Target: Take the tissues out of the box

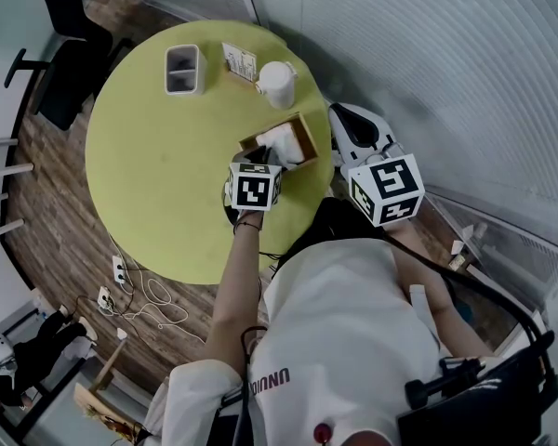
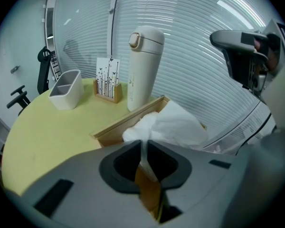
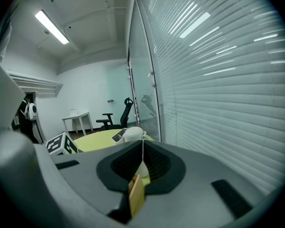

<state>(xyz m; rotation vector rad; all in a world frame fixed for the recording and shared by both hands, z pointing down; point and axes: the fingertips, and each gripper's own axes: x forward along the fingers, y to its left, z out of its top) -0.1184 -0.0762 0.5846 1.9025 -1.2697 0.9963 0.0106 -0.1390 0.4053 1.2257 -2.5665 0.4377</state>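
We are pinching the left gripper shut on a fold of tissue. The rest is bunching just ahead of the jaws, atop the wooden box. It is looking light, soft and tearable, so we are judging the thick raised fold the best hold. The right gripper is hanging closed, empty, beside the box.
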